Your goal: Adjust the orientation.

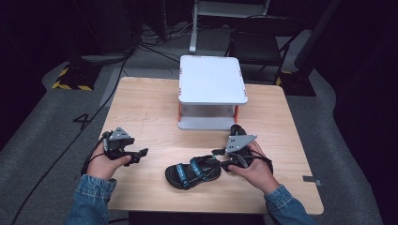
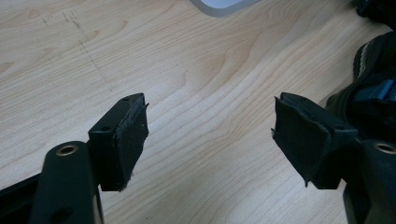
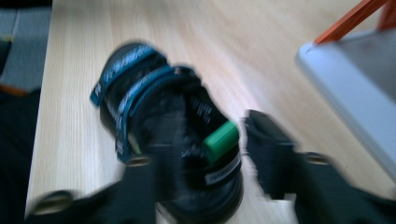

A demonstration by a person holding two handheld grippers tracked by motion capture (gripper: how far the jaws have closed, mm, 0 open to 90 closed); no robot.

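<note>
Bare table (image 1: 141,112) left of white shelf stand (image 1: 212,79), sandal (image 1: 192,171) blocking front centre

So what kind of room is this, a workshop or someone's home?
Probably a recording studio or lab rather than a home: a lone wooden table stands on grey carpet amid dark surroundings, cables trail across the floor, and yellow-black hazard tape marks a stand's base.
</note>
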